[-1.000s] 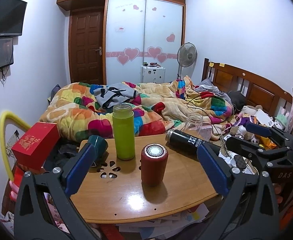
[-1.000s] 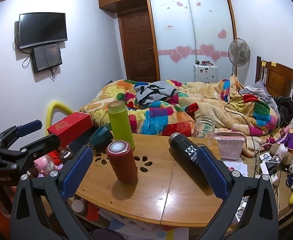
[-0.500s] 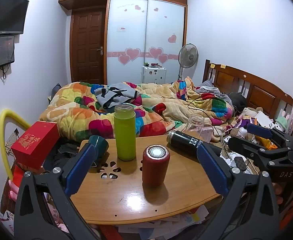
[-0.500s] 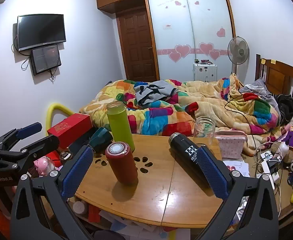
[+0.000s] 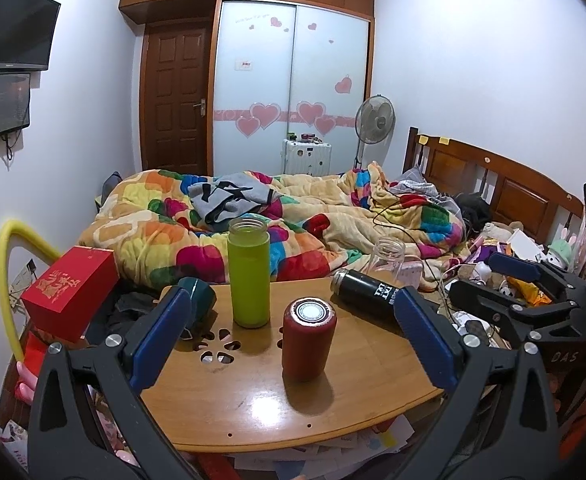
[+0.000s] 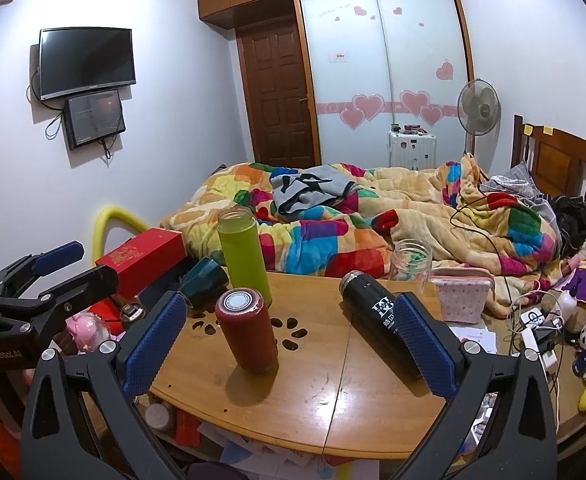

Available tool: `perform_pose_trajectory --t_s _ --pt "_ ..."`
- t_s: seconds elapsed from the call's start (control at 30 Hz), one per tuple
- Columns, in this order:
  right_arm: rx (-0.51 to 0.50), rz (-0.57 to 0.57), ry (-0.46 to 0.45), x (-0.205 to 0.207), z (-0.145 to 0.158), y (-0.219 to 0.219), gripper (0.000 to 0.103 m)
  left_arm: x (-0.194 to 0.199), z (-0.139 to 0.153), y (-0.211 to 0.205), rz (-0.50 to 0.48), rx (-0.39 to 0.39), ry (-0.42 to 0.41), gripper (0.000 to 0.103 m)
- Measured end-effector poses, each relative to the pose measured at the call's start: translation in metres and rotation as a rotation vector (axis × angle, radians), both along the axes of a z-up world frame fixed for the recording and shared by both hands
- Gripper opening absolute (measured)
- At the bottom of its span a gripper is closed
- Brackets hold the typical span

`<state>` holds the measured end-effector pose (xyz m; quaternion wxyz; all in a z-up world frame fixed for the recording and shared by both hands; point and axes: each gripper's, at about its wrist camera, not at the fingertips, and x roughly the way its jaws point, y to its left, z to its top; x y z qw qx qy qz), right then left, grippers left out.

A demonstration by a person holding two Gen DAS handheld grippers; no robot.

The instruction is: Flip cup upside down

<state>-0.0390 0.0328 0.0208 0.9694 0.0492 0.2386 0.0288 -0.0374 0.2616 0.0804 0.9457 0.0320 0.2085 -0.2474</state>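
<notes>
A red cup (image 5: 309,338) (image 6: 247,328) stands on the round wooden table (image 5: 253,408) (image 6: 333,412), its flat white-ringed end up. A green bottle (image 5: 249,272) (image 6: 243,258) stands behind it. A dark teal cup (image 5: 201,298) (image 6: 205,280) lies on its side at the table's left edge. A black flask (image 5: 367,292) (image 6: 377,318) lies on its side at the right, with a clear glass jar (image 5: 387,256) (image 6: 409,266) behind. My left gripper (image 5: 291,338) and right gripper (image 6: 289,344) are both open and empty, held back from the table's near edge.
A red box (image 5: 69,288) (image 6: 145,256) sits left of the table. A bed with a colourful quilt (image 5: 293,224) lies behind. A pink pouch (image 6: 461,294) sits at the table's right. Papers lie under the table; cables and toys (image 6: 553,320) clutter the right.
Both grippers have shifted slightly, so the views have drifted a little. Nothing on the table has moved and both grippers stay open.
</notes>
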Motion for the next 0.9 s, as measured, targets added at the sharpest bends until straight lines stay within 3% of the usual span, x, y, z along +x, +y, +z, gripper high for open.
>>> perform_pose_trajectory --t_s 0.9 --pt "-0.004 -0.004 -0.013 -0.0029 0.0033 -0.0014 0.103 -0.0017 0.0016 -0.0007 -0.017 -0.025 0.009 0.103"
